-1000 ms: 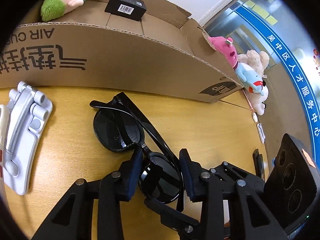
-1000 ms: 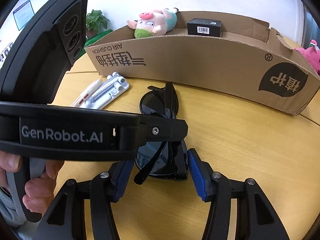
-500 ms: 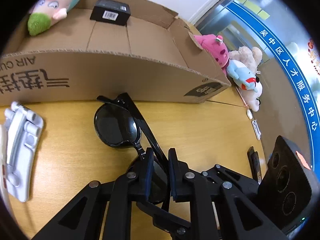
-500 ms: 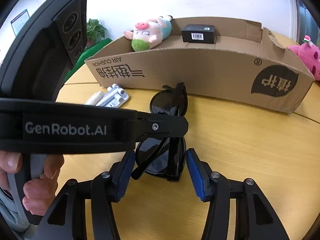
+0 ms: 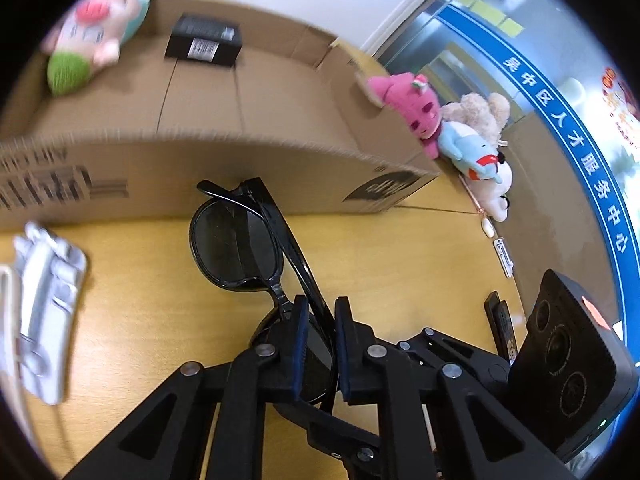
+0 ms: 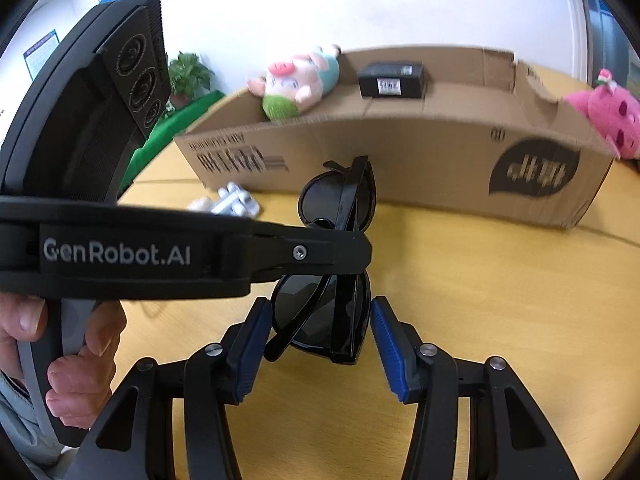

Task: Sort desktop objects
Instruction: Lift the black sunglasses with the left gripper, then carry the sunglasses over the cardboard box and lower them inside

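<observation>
Black folded sunglasses (image 5: 236, 248) hang just above the wooden table (image 5: 140, 304), in front of the cardboard box (image 5: 240, 168). My left gripper (image 5: 320, 312) is shut on them near the bridge, pinching the frame and a temple arm. In the right wrist view the left gripper's finger (image 6: 300, 252) crosses the sunglasses (image 6: 336, 196) from the left. My right gripper (image 6: 320, 320) straddles the near lens, and its blue pads (image 6: 256, 332) rest against both sides of the folded frame.
Inside the box (image 6: 400, 168) lie a pig plush (image 6: 300, 80) and a small black box (image 6: 390, 80). A pink plush (image 5: 408, 108) and more soft toys (image 5: 476, 152) sit at its right end. A white folding stand (image 5: 44, 300) lies at the left. A hand (image 6: 80, 380) holds the left gripper's handle.
The left jaws have closed on the sunglasses. Both grippers have risen and the sunglasses have come up with them. The right pads have drawn in slightly against the frame.
</observation>
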